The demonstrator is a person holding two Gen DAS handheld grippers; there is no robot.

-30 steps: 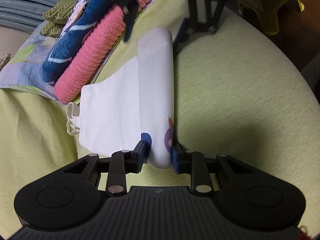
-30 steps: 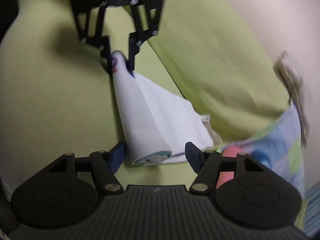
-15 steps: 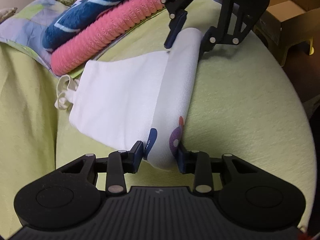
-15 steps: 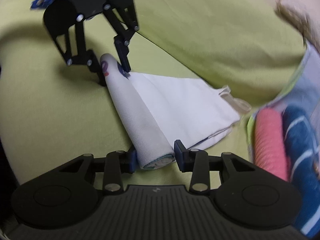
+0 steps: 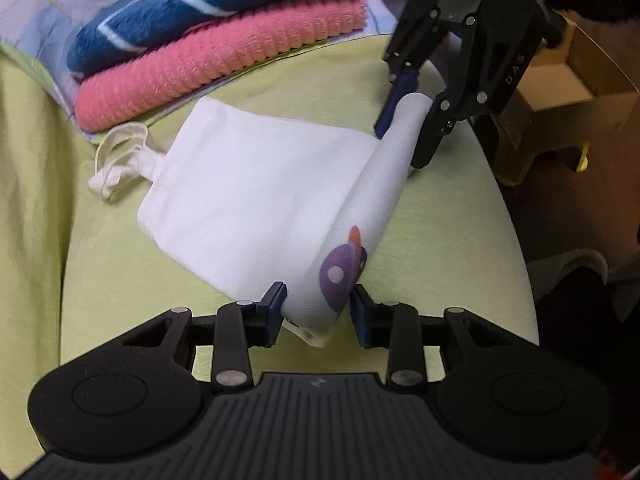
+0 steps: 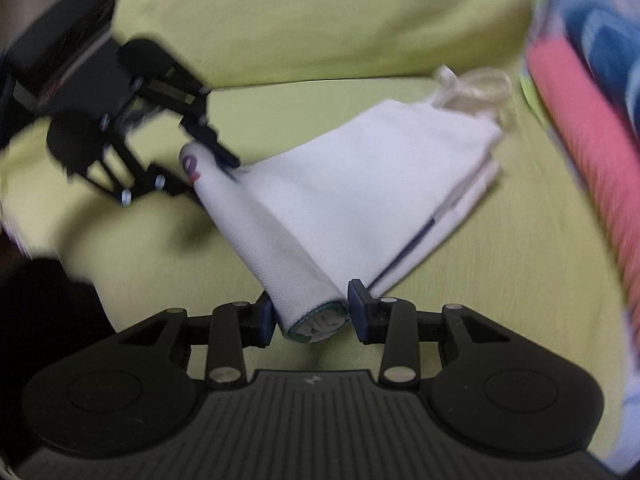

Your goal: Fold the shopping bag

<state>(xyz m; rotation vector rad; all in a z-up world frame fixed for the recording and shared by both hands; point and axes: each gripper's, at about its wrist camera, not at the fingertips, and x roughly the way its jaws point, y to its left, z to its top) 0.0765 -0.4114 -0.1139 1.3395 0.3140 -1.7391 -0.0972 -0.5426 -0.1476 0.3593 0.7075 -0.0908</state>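
The left gripper and right gripper each squeeze one end of the rolled white cloth shopping bag, and if either lets go the roll could flop open on the green cushion.

Your grippers are black, with silver screws. Blue pads tip the fingers. The base is ribbed.

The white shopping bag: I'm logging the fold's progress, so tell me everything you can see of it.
The white shopping bag looks like woven cloth, with a purple and red print near one end. One long edge is rolled into a tube, the rest lies flat on the yellow-green cushion, and its cream handles trail toward the pink towel. The left gripper has its jaws around the printed end of the roll, the right gripper around the other, and the roll looks lifted.
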